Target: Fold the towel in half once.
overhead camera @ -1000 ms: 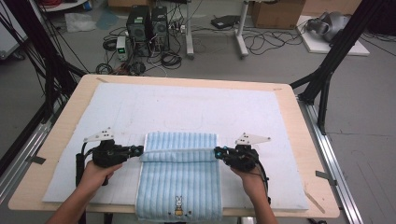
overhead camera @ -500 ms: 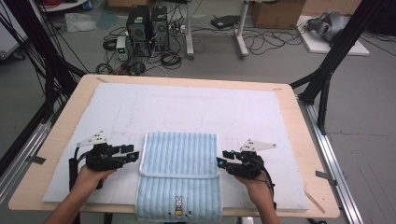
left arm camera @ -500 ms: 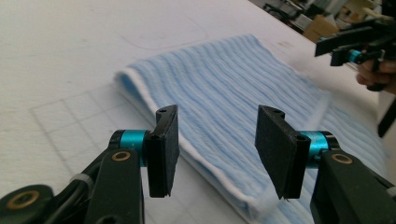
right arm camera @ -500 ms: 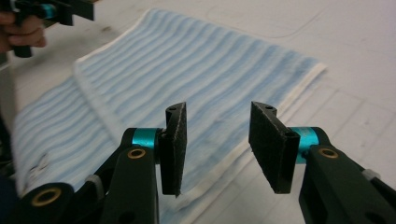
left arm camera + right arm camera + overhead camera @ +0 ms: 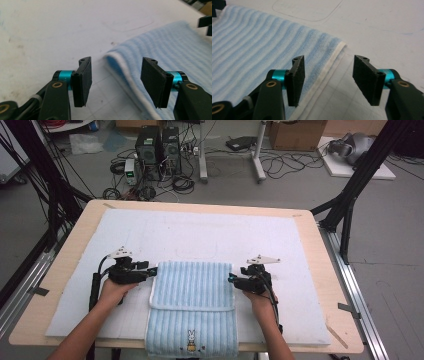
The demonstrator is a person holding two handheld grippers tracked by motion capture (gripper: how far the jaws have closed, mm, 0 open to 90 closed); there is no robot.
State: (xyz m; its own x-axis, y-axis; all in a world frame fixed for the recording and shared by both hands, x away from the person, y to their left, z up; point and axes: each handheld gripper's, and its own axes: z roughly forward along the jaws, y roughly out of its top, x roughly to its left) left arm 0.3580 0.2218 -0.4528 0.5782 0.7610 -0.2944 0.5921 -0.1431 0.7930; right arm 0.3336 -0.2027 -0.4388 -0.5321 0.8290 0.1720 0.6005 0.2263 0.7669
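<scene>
Now folded over on itself, the blue striped towel (image 5: 192,307) lies flat near the front edge of the white mat (image 5: 200,232) on the wooden table (image 5: 325,285), its rabbit-marked end hanging toward the person. A second ago both grippers pinched the fold's far corners; both have since let go and drawn back to either side. The left gripper (image 5: 152,270) sits just left of the towel's far-left corner, its jaws having just been opening, spread with only the towel's white edge lying between them. The right gripper (image 5: 231,279) mirrors it, jaws apart over the right hem. The fold looks finished; another likely follows.
</scene>
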